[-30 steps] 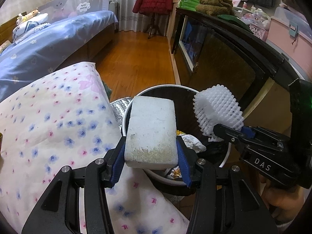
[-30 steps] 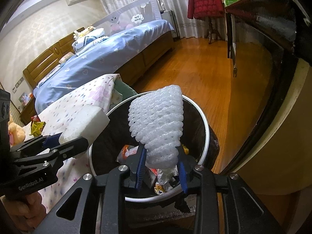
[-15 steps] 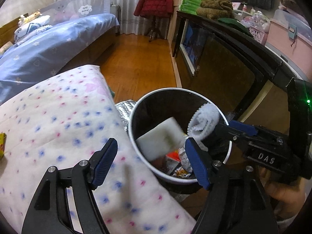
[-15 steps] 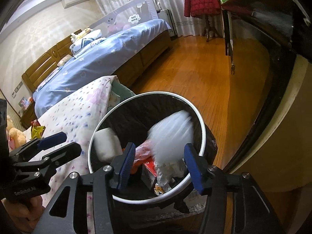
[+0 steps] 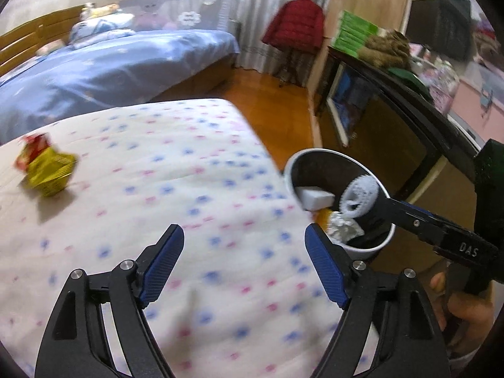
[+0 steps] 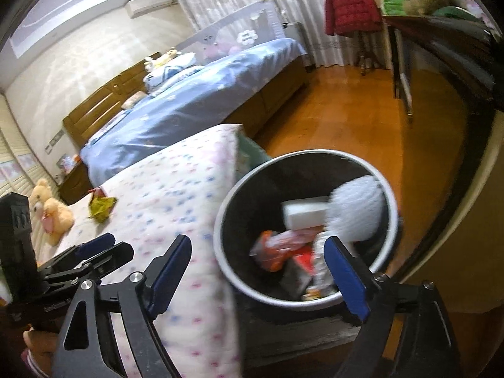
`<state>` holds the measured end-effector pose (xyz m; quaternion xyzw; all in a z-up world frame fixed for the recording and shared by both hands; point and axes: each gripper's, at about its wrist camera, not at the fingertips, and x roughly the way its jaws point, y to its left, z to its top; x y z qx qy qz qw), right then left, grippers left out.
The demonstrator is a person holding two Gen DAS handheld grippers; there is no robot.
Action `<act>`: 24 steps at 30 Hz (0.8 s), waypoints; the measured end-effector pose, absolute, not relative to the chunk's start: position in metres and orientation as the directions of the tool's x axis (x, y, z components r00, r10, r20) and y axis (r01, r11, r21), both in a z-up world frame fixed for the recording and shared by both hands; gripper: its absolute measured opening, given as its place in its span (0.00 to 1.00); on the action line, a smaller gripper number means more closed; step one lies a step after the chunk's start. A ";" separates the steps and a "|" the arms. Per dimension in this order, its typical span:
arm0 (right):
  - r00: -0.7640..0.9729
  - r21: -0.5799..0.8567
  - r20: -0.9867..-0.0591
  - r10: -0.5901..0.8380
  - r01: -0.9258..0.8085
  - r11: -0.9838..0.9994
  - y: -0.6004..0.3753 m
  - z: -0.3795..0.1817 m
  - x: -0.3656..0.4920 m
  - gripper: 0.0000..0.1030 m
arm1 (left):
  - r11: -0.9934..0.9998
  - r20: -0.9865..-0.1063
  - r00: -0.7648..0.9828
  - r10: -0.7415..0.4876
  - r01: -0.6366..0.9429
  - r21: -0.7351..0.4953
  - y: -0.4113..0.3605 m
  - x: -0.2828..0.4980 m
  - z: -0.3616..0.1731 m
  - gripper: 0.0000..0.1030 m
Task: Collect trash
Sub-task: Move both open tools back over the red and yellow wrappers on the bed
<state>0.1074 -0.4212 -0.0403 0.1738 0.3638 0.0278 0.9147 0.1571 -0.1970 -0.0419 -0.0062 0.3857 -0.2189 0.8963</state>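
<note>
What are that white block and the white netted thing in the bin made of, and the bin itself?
White block: looks like foam, matte with squared edges; possibly sponge or polystyrene.
Netted thing: likely soft foam fruit-wrap mesh, with an open lattice curled into a sleeve; blurred in the right view.
Bin: hard to say; a smooth pale rim, plastic or metal, with what seems a black liner inside.

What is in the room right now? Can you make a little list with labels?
bin: round trash bin beside the flowery quilt
in the bin: white foam block, white foam net, wrappers
left claw: open, holding nothing, over the quilt
right claw: open, holding nothing
still to collect: yellow wrapper on the quilt
</note>
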 end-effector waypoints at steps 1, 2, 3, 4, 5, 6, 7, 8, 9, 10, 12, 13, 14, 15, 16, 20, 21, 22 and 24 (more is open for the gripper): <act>0.732 0.340 -0.654 0.192 0.058 0.939 -0.412 -0.039 0.109 0.86 | 0.911 -0.687 0.616 -0.387 0.372 -0.180 -0.189 0.156 -0.042 0.79; 0.730 0.339 -0.654 0.200 0.046 0.940 -0.405 -0.039 0.110 0.86 | 0.920 -0.682 0.630 -0.370 0.350 -0.176 -0.177 0.154 -0.041 0.79; 0.727 0.337 -0.655 0.206 0.038 0.941 -0.400 -0.038 0.111 0.87 | 0.926 -0.679 0.640 -0.359 0.335 -0.174 -0.168 0.152 -0.041 0.79; 0.724 0.334 -0.656 0.214 0.024 0.942 -0.390 -0.038 0.113 0.88 | 0.934 -0.675 0.654 -0.341 0.314 -0.168 -0.156 0.150 -0.040 0.79; 0.721 0.334 -0.657 0.222 0.014 0.942 -0.384 -0.038 0.114 0.88 | 0.941 -0.673 0.665 -0.325 0.296 -0.163 -0.146 0.148 -0.040 0.79; 0.716 0.337 -0.656 0.237 -0.003 0.942 -0.375 -0.039 0.116 0.88 | 0.948 -0.670 0.676 -0.307 0.275 -0.157 -0.134 0.146 -0.040 0.80; 0.713 0.337 -0.657 0.245 -0.013 0.941 -0.370 -0.039 0.117 0.88 | 0.953 -0.669 0.682 -0.295 0.260 -0.155 -0.126 0.145 -0.040 0.80; 0.709 0.337 -0.657 0.255 -0.027 0.941 -0.362 -0.039 0.119 0.88 | 0.958 -0.668 0.689 -0.281 0.241 -0.154 -0.116 0.144 -0.040 0.80; 0.705 0.338 -0.657 0.266 -0.040 0.940 -0.355 -0.039 0.120 0.88 | 0.964 -0.666 0.698 -0.264 0.214 -0.158 -0.103 0.143 -0.041 0.80; 0.697 0.341 -0.658 0.284 -0.060 0.938 -0.345 -0.039 0.124 0.88 | 0.968 -0.664 0.704 -0.251 0.193 -0.162 -0.094 0.141 -0.041 0.80; 0.689 0.338 -0.660 0.301 -0.085 0.937 -0.332 -0.040 0.127 0.88 | 0.974 -0.661 0.715 -0.227 0.154 -0.168 -0.075 0.139 -0.042 0.80; 0.684 0.335 -0.659 0.313 -0.106 0.936 -0.322 -0.040 0.129 0.88 | 0.976 -0.662 0.718 -0.215 0.137 -0.169 -0.066 0.138 -0.042 0.80; 0.680 0.334 -0.659 0.322 -0.119 0.935 -0.315 -0.040 0.131 0.88 | 0.979 -0.663 0.722 -0.198 0.117 -0.166 -0.056 0.137 -0.043 0.80; 0.676 0.335 -0.658 0.331 -0.131 0.933 -0.309 -0.040 0.132 0.88 | 0.982 -0.664 0.725 -0.182 0.099 -0.162 -0.048 0.137 -0.043 0.80; 0.668 0.337 -0.658 0.346 -0.149 0.929 -0.300 -0.041 0.135 0.88 | 0.983 -0.665 0.727 -0.172 0.085 -0.161 -0.041 0.137 -0.045 0.80; 0.642 0.350 -0.659 0.393 -0.201 0.915 -0.270 -0.045 0.147 0.88 | 0.989 -0.677 0.727 -0.112 0.016 -0.147 -0.012 0.139 -0.049 0.80; 0.635 0.353 -0.659 0.403 -0.213 0.911 -0.262 -0.046 0.150 0.88 | 0.989 -0.680 0.727 -0.098 -0.003 -0.145 -0.005 0.141 -0.051 0.80; 0.629 0.352 -0.660 0.411 -0.224 0.909 -0.255 -0.047 0.153 0.88 | 0.989 -0.682 0.725 -0.091 -0.014 -0.147 -0.001 0.142 -0.051 0.80; 0.617 0.348 -0.665 0.421 -0.243 0.906 -0.242 -0.050 0.159 0.88 | 0.988 -0.690 0.720 -0.077 -0.040 -0.152 0.011 0.145 -0.055 0.80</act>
